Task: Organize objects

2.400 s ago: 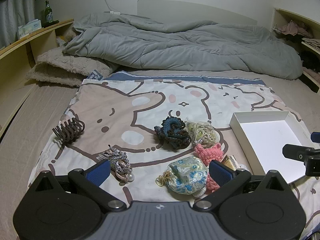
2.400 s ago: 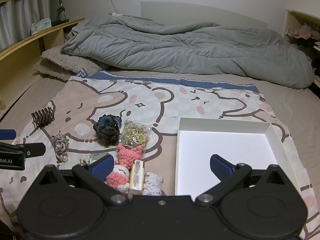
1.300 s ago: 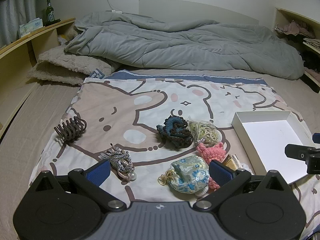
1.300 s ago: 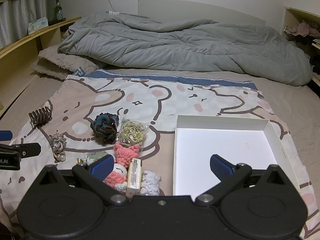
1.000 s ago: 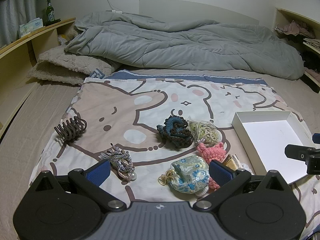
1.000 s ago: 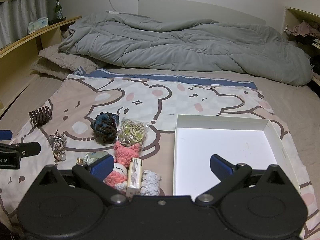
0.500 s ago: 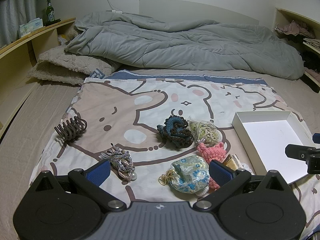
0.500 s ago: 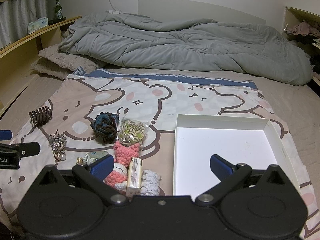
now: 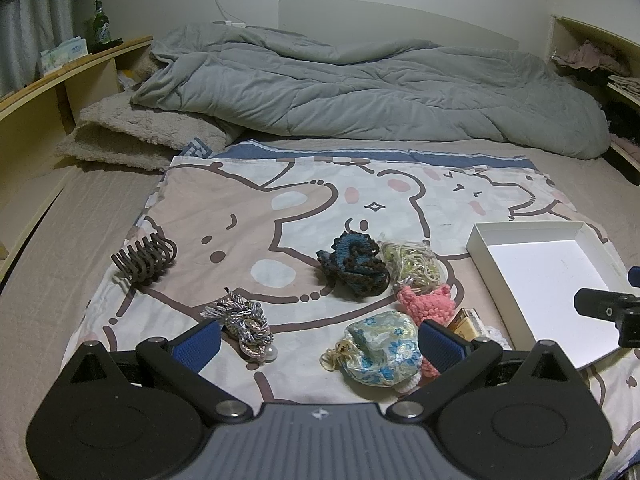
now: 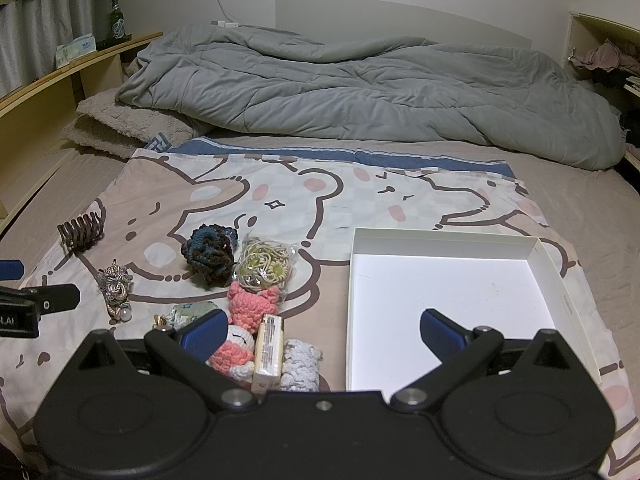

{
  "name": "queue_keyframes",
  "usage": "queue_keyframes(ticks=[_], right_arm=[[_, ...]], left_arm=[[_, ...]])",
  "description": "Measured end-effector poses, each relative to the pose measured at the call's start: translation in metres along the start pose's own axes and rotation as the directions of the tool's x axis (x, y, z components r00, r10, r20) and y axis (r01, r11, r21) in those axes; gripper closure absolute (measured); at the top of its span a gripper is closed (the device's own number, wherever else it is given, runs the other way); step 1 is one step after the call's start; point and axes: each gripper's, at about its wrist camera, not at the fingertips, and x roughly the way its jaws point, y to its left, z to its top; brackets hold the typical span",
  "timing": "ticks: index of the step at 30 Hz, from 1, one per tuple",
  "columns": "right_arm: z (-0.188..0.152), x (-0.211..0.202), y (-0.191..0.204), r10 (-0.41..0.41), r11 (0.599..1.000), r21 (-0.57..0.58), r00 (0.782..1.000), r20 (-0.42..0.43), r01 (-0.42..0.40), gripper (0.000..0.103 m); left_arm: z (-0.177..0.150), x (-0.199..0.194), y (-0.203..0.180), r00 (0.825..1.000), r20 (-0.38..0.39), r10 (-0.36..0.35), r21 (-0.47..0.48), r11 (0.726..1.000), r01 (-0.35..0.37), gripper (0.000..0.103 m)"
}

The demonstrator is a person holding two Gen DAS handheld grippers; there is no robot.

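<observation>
left gripper (image 9: 318, 338) spread wide, empty, right gripper (image 10: 322, 330) likewise

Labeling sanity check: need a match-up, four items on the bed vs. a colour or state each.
Things:
1. hair claw
2. crochet scrunchie
3. box
4. left gripper

Descriptions:
A. white, nothing in it
B. brown, farthest left on the cartoon sheet
C. open, holding nothing
D. dark blue and brown, beside the bag of hair ties

Pairs: 1-B, 2-D, 3-A, 4-C
</observation>
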Motion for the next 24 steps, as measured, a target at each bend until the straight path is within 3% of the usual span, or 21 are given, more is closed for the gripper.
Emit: queue_keyframes(ticks=[10, 20, 24], right_arm=[[0.003, -0.003, 0.001, 0.036, 0.999, 0.03, 0.999, 0.031, -0.037, 0.0], [0.034, 0.007, 0.008, 0.063, 0.996, 0.06, 0.996, 0.067, -0.067, 0.0], [0.046, 0.015, 0.006, 0.063, 0.995, 0.067, 0.995, 0.083, -0.069, 0.0]], left_arm=[[0.008, -0.005, 0.006, 0.998, 0.065, 0.002, 0.021, 1.0, -0.003, 0.0], [0.028, 0.004, 0.021, 0.994, 0.104, 0.032, 0.048, 0.998, -0.037, 0.0], [0.04, 0.016, 0.033, 0.996, 0.07, 0.046, 0.021, 0.999, -0.047, 0.0]])
